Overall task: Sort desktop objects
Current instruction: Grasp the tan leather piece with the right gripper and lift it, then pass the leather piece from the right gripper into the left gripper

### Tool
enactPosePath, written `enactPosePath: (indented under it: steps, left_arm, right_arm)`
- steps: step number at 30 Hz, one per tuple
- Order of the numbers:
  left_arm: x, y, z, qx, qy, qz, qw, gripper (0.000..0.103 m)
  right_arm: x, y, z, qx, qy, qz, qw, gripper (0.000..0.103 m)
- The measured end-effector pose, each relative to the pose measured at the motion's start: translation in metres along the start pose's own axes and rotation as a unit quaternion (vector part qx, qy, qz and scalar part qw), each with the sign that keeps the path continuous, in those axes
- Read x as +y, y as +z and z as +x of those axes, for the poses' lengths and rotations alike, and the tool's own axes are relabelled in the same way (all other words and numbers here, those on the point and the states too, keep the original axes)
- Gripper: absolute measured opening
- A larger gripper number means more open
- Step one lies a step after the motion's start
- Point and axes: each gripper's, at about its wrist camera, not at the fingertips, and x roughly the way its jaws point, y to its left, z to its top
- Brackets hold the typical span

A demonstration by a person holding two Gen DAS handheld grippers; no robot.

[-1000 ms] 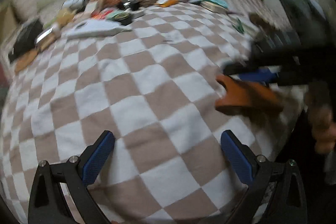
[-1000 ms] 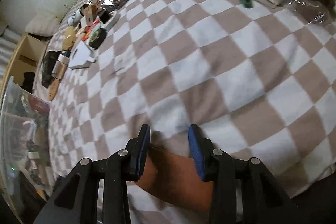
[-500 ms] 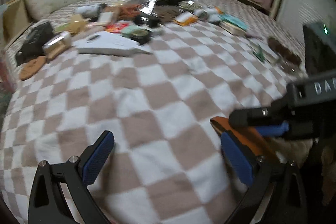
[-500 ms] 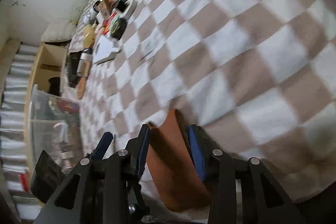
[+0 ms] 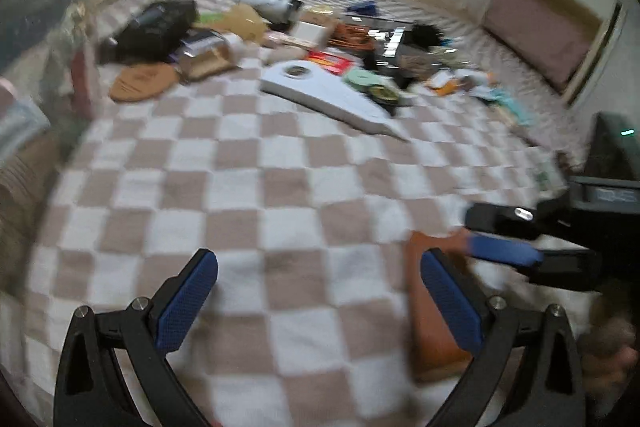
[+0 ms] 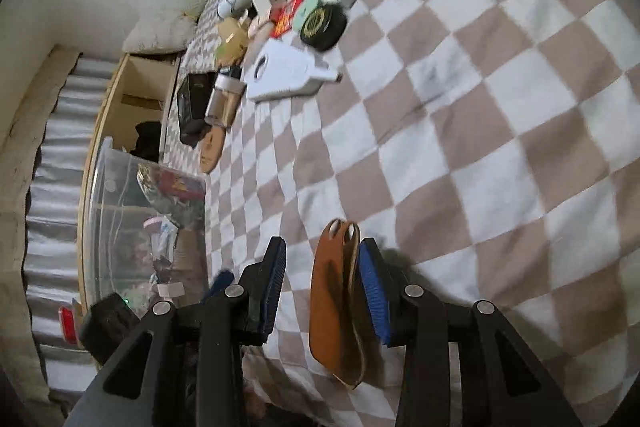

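A brown leather pouch [image 6: 334, 303] stands on edge between the fingers of my right gripper [image 6: 324, 287], against the right pad, with a gap to the left pad; the jaws look open. The pouch also shows in the left wrist view [image 5: 430, 311], just behind my left gripper's right finger. My left gripper [image 5: 318, 297] is wide open and empty, low over the checkered blanket [image 5: 280, 195]. The right gripper [image 5: 504, 251] comes in from the right there.
A pile of desk objects lies at the far side: a white flat device [image 5: 328, 95], a black bag [image 5: 156, 27], a tan pouch [image 5: 140, 85], a black round tin [image 6: 324, 23]. A clear storage bin [image 6: 136, 227] stands beside the bed at the left.
The right gripper's jaws have opened a little around the brown pouch, which now stands more upright. Both grippers have swung left, towards the clear bin side.
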Motion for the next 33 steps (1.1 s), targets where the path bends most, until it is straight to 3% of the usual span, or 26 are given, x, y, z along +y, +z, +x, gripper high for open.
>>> enactPosePath:
  steps: [4,7,10,13,17,20,24,27,33]
  left_arm:
    - [-0.025,-0.011,-0.002,0.016,-0.059,0.021,0.9979,0.1]
    - [-0.047,-0.021,0.004,0.034,-0.071,0.057,0.9953,0.077]
    - [-0.061,-0.029,0.009,0.046,-0.075,0.08,0.9928,0.072]
    - [-0.071,-0.033,0.003,0.043,-0.105,0.087,0.9897,0.072]
    - [-0.087,-0.041,-0.007,0.025,-0.116,0.129,0.9845,0.072]
    - [-0.092,-0.047,-0.005,0.014,-0.105,0.159,0.9816,0.072]
    - [-0.1,-0.059,-0.009,-0.02,-0.056,0.223,0.973,0.072]
    - [-0.107,-0.069,-0.014,-0.05,-0.013,0.275,0.9599,0.072]
    - [-0.12,-0.08,-0.021,-0.112,0.057,0.348,0.929,0.072]
  right_arm:
    - [-0.012,0.004,-0.016,-0.018,-0.013,0.002,1.0,0.039]
    - [-0.023,0.002,-0.026,-0.024,-0.032,-0.003,0.999,0.039]
    - [-0.036,-0.007,-0.024,0.004,-0.011,0.008,1.0,0.039]
    - [-0.042,-0.015,-0.017,0.034,0.015,0.017,0.999,0.039]
    - [-0.039,-0.016,-0.004,0.055,0.026,0.014,0.998,0.039]
    - [-0.034,-0.013,0.009,0.07,0.018,-0.002,0.997,0.037]
    - [-0.026,-0.01,0.021,0.086,0.007,-0.021,0.996,0.015]
    - [-0.017,-0.009,0.019,0.088,0.014,-0.028,0.996,0.007]
    - [0.001,-0.008,0.014,0.092,0.03,-0.039,0.995,0.005]
